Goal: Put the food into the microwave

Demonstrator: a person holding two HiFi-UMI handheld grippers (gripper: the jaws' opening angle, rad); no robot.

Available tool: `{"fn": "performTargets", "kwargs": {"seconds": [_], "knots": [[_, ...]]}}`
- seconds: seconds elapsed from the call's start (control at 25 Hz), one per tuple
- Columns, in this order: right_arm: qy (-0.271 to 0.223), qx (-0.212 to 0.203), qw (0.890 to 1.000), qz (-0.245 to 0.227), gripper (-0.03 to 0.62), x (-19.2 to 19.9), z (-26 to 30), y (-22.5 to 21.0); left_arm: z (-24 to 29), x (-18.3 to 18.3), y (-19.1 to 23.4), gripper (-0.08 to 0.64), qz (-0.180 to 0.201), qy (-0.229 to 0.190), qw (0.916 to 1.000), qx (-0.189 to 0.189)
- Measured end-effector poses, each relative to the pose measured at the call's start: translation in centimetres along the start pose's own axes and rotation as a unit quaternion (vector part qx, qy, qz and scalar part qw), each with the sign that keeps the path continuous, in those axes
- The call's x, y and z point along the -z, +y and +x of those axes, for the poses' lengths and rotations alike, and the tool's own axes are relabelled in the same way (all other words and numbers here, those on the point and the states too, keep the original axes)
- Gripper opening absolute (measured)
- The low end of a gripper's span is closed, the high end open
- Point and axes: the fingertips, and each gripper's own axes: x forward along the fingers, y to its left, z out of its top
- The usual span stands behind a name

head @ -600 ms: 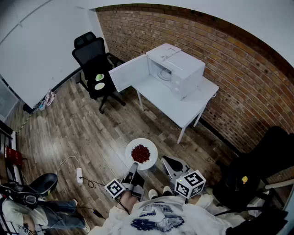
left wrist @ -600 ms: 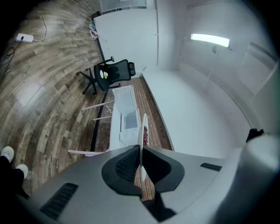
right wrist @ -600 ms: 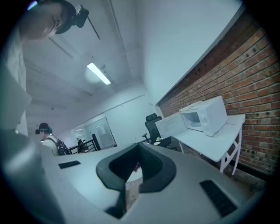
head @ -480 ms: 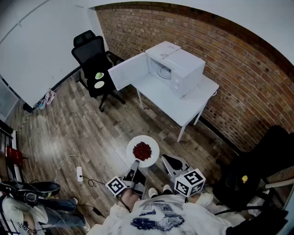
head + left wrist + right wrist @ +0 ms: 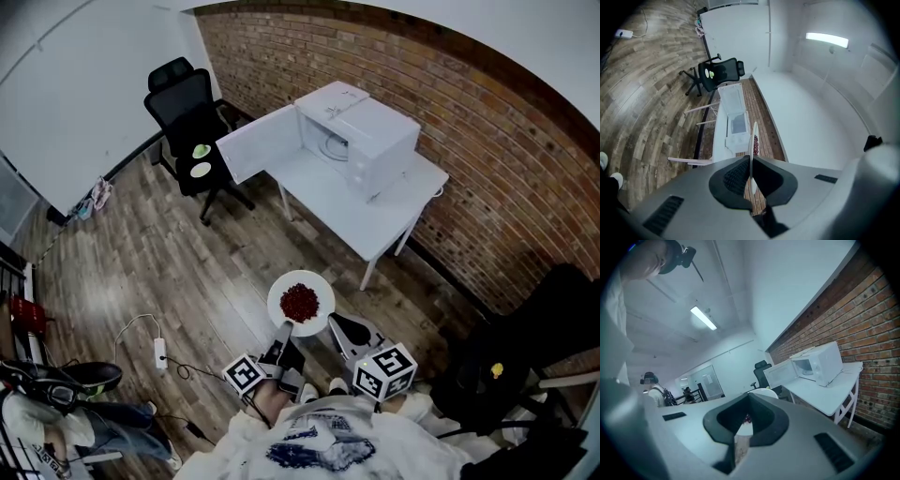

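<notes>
A white plate (image 5: 300, 303) with a heap of red food (image 5: 299, 302) hangs level over the wood floor, short of the white table (image 5: 375, 206). My left gripper (image 5: 282, 336) is shut on the plate's near rim; in the left gripper view the plate (image 5: 752, 138) stands edge-on between the jaws. My right gripper (image 5: 341, 331) sits just right of the plate, shut, holding nothing. The white microwave (image 5: 364, 131) stands on the table with its door (image 5: 255, 147) swung open to the left. The right gripper view shows the microwave (image 5: 819, 364) ahead to the right.
A black office chair (image 5: 192, 131) with two small plates on its seat stands left of the open door. A brick wall (image 5: 469, 141) runs behind the table. A power strip (image 5: 160, 355) and cable lie on the floor at left. A black bag (image 5: 511, 361) sits at right.
The plate and my left gripper have moved forward and a little right, toward the table. The right gripper has kept beside it.
</notes>
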Motion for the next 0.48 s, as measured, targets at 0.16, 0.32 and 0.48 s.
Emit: {"fn": "performTargets", "kwargs": {"seconds": [0.16, 0.32, 0.48], "knots": [[-0.003, -0.01, 1.0, 0.006, 0.014, -0.5, 0.3, -1.0, 0.9, -0.4, 0.6, 0.018, 0.002, -0.011, 0.9999, -0.007], [-0.001, -0.021, 1.0, 0.004, 0.014, -0.7, 0.8, -1.8, 2.0, -0.6, 1.0, 0.018, 0.0, -0.024, 0.9997, -0.009], [0.004, -0.026, 1.0, 0.005, 0.014, -1.1, 2.1, -2.5, 3.1, -1.5, 1.0, 0.018, -0.01, -0.035, 0.9993, -0.006]]}}
